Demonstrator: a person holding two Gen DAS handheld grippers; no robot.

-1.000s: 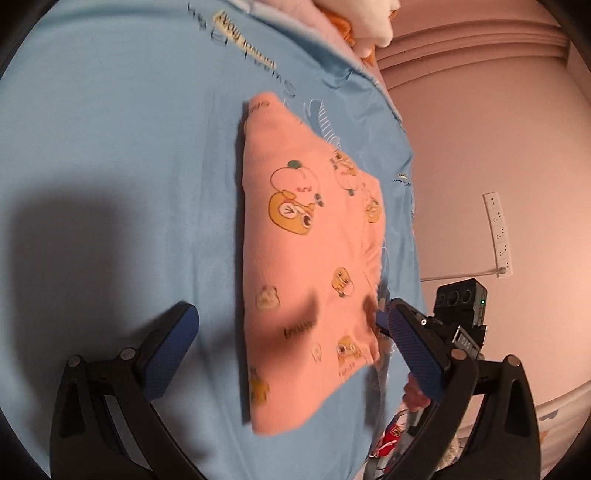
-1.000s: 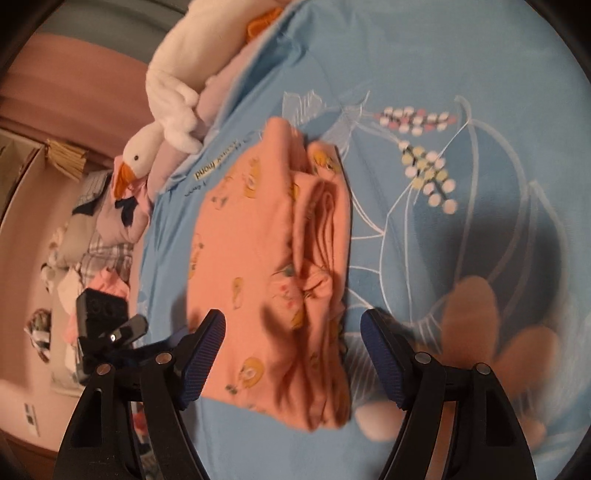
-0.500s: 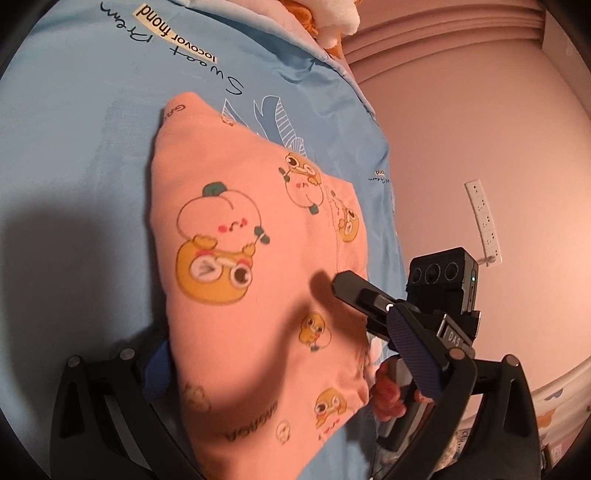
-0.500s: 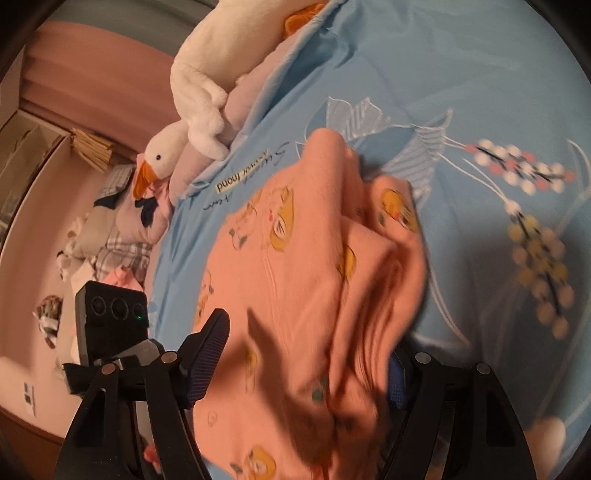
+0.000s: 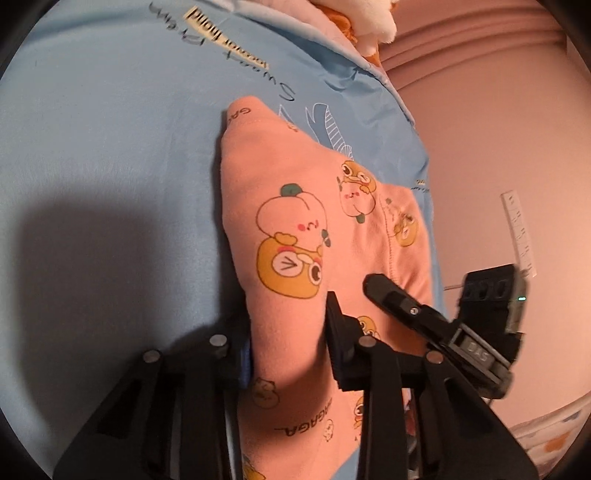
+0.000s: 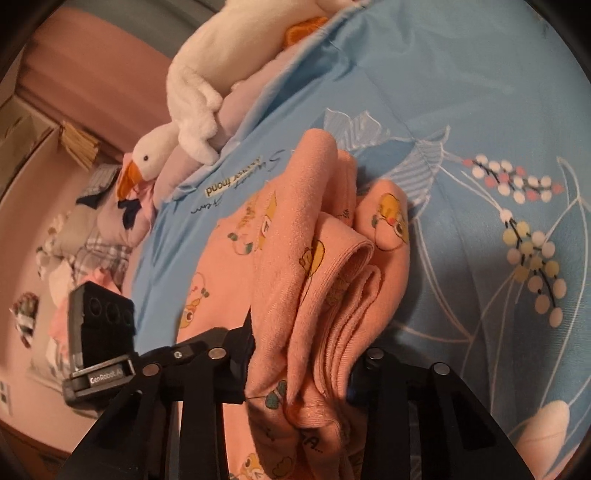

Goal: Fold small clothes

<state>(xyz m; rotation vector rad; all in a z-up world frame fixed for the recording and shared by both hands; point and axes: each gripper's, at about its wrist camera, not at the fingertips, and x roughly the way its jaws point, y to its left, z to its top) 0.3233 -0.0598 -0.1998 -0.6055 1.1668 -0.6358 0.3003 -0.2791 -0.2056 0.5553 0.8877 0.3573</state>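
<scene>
Pinching a fold of the pink garment point(image 5: 295, 229) between its 2 fingers, the left gripper point(image 5: 288, 354) sits at 6 o'clock in the left wrist view, its jaws drawn in to the thickness of the cloth. The garment, printed with cartoon animals, lies on the blue bedsheet point(image 5: 110, 147) and stretches from the grip toward 12 o'clock, ending in a narrow tip. The left finger's blue pad point(image 5: 244, 363) is mostly buried behind the cloth; only a sliver shows. At 4 o'clock the right gripper point(image 5: 373, 286) reaches in, its black finger lying on the garment, and its camera block is cut off by the dark housing behind. A plush toy's point(image 5: 365, 22) underside is clipped at 12 o'clock. In the right wrist view, the right gripper point(image 6: 299, 362) at 6 o'clock is clamped on a thick bunch of the pink garment point(image 6: 295, 266), several layers rolled and stacked between the fingers. Both fingertips are hidden by the cloth, so the pads cannot be made out. The garment runs up to 12 o'clock over the blue bedsheet point(image 6: 461, 92). The left gripper's point(image 6: 207, 350) camera block shows at 8 o'clock. A white goose plush point(image 6: 192, 96) lies at 11 o'clock; the clutter at 9 o'clock is too blurred to identify.
</scene>
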